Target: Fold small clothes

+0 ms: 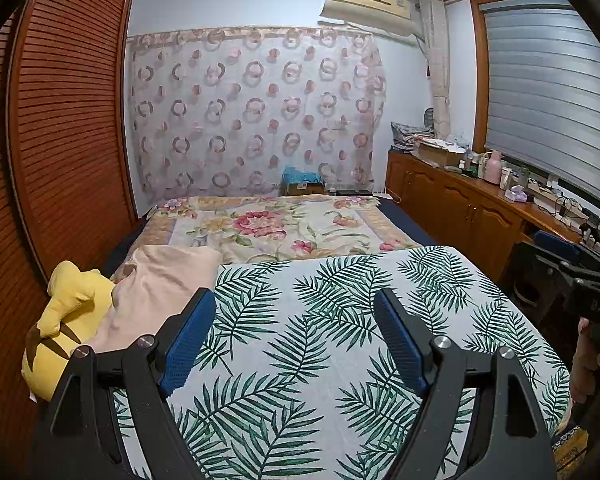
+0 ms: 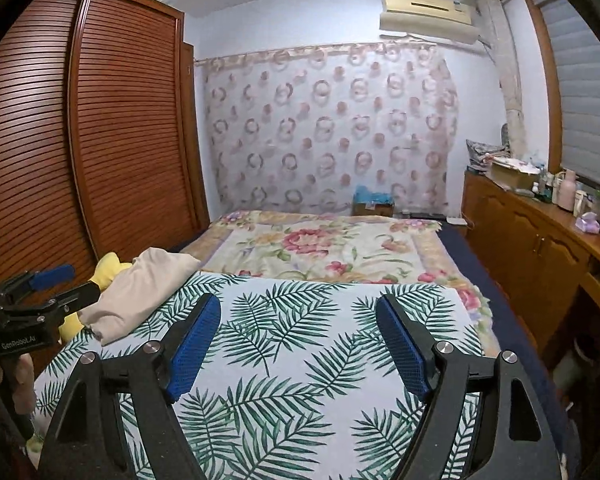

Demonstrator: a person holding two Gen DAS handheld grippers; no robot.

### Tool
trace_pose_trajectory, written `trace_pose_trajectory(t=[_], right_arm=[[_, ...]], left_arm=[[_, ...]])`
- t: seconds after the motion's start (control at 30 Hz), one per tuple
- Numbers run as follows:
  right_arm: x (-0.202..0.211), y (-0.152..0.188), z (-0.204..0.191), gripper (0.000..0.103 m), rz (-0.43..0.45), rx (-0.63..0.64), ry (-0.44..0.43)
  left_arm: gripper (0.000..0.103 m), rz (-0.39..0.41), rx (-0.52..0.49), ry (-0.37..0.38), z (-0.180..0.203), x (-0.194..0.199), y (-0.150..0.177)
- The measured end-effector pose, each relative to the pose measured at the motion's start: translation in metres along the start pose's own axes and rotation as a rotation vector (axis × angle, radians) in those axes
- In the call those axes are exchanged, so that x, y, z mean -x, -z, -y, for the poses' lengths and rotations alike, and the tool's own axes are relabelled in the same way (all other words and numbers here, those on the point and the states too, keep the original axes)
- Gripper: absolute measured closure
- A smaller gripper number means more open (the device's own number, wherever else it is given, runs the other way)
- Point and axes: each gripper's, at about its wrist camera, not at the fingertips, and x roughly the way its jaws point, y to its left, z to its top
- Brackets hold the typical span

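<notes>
Left wrist view: left gripper (image 1: 296,332), jaws spread and empty, hovers over the leaf-print cloth (image 1: 340,340) at frame centre. A beige garment (image 1: 156,292) lies crumpled at centre left, touching a yellow plush toy (image 1: 64,320). Right wrist view: right gripper (image 2: 298,336), likewise released with nothing between its pads, above the same cloth; garment at left.
</notes>
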Motion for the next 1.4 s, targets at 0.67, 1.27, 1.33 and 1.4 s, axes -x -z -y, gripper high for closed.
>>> trace_pose_trajectory(t=[0.67, 1.27, 1.33, 1.4], right_arm=[[0.000, 0.009, 0.012, 0.022, -0.006, -0.016, 0.004], [0.001, 0.009, 0.020, 0.022, -0.010, -0.016, 0.002], [0.001, 0.009, 0.021, 0.022, -0.010, -0.015, 0.003], [0.001, 0.009, 0.022, 0.022, -0.010, -0.014, 0.001]], left_arm=[[0.021, 0.006, -0.004, -0.004, 0.004, 0.002, -0.005], [0.021, 0.008, -0.003, -0.006, 0.002, 0.003, -0.005], [0.021, 0.009, -0.003, -0.005, 0.002, 0.003, -0.005], [0.021, 0.008, -0.003, -0.006, 0.002, 0.003, -0.004]])
